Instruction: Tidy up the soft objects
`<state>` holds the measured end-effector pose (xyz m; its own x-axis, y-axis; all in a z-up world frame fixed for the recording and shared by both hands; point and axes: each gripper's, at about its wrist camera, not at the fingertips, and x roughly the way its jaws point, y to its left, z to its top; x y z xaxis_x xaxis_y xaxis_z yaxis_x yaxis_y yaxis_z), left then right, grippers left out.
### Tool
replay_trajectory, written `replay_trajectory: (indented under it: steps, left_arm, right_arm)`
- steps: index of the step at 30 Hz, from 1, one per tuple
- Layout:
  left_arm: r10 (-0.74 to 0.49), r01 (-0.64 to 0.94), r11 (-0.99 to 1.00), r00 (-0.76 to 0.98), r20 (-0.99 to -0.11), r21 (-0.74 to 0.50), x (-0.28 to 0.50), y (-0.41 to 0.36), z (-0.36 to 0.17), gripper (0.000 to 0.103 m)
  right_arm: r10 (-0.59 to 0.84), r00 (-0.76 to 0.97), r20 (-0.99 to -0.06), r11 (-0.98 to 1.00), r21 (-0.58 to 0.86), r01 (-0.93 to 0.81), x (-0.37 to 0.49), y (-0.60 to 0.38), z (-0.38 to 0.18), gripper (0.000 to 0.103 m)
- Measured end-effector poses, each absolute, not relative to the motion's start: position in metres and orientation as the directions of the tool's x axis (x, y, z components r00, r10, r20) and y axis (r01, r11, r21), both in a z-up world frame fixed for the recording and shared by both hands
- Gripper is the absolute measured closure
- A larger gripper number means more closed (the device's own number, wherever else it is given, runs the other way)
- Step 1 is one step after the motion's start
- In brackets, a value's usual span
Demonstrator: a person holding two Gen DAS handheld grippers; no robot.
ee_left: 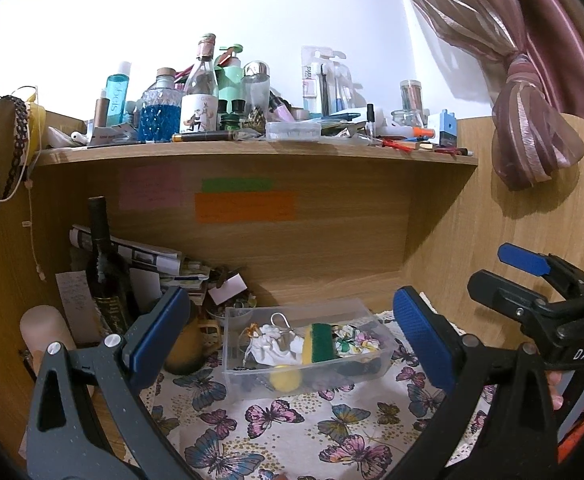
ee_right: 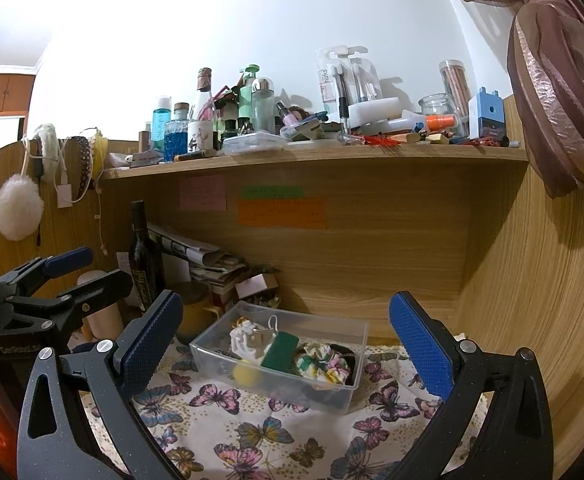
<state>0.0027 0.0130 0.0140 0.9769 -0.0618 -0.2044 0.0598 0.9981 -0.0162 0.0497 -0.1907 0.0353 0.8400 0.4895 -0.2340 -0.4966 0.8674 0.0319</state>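
Observation:
A clear plastic box [ee_left: 383, 354] [ee_right: 343, 394] sits on a butterfly-print cloth [ee_left: 292, 424] [ee_right: 252, 428]. It holds a white cloth pouch [ee_left: 274, 346] [ee_right: 246, 342], a green and yellow sponge [ee_left: 319, 342] [ee_right: 278, 350], a floral scrunchie [ee_left: 355, 340] [ee_right: 323, 362], a yellow ball [ee_left: 286, 378] [ee_right: 246, 374] and dark items. My left gripper [ee_left: 292, 340] is open and empty, in front of the box. My right gripper [ee_right: 286, 342] is open and empty, also facing the box. The right gripper shows at the right edge of the left wrist view [ee_left: 539, 284]. The left gripper shows at the left of the right wrist view [ee_right: 64, 280].
A dark wine bottle [ee_left: 106, 272] [ee_right: 144, 256], stacked papers [ee_left: 152, 260], a brown mug [ee_right: 198, 312] and a pale cylinder [ee_left: 46, 334] stand left of the box. The shelf above [ee_left: 252, 152] [ee_right: 311, 152] is crowded with bottles and jars. A pink curtain [ee_left: 531, 120] hangs right.

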Motion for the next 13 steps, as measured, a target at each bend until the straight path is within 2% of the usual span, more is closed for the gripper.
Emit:
replay_trajectory:
  steps: [13]
  left_arm:
    - [-0.082,0.080,0.997,0.973,-0.214,-0.018,0.0023,0.0163,0.0116,0.000]
  right_arm:
    - [0.490,0.838,-0.238,0.867,0.030,-0.498,0.0500,-0.1875,0.0336,0.000]
